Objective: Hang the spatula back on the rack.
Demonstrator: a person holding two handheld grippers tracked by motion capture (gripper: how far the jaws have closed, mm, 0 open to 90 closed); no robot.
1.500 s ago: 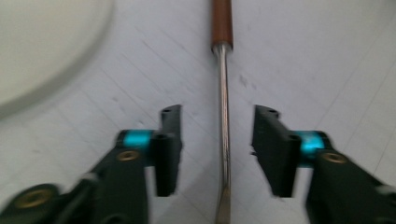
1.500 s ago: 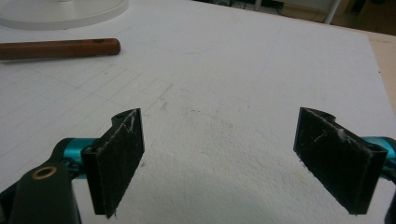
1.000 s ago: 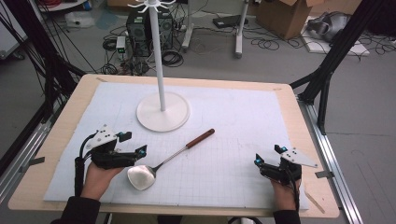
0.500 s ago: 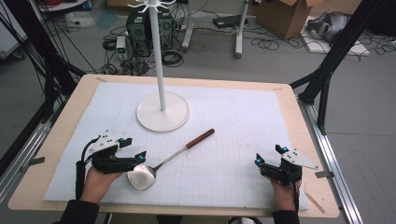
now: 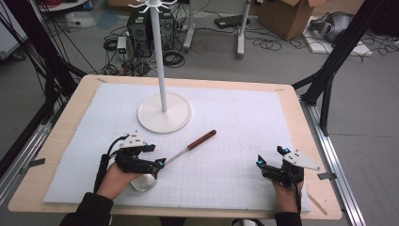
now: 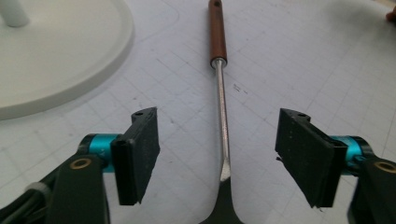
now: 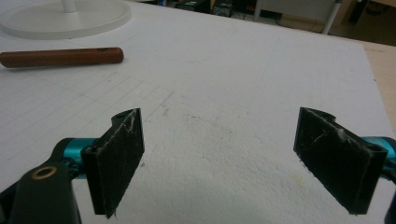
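On the white mat (image 5: 235,122) that covers the desk (image 5: 61,141) lies a long ladle (image 5: 181,151). Its brown wooden handle (image 6: 217,30) points up and to the right, toward the far side. Its thin metal stem (image 6: 223,126) runs down to the shiny bowl (image 5: 143,182), which sits near the front edge on the left.

Right over the bowl end is the left tool (image 5: 157,165), held in a person's left hand (image 5: 117,176). Its two black jaws are wide apart. In the left gripper view the stem lies between them, and neither jaw touches it.

Just behind the ladle stands a white pole stand with a big round base (image 5: 163,113). The handle tip is near that base but not touching it.

Far over on the right side of the mat is the right tool (image 5: 268,162), held in the right hand (image 5: 284,197). Its jaws are wide apart too, with only bare mat between them. It is well apart from the ladle.

Beyond the desk, the floor (image 5: 282,61) has cables, a computer box (image 5: 141,28) and a cardboard box (image 5: 287,16).
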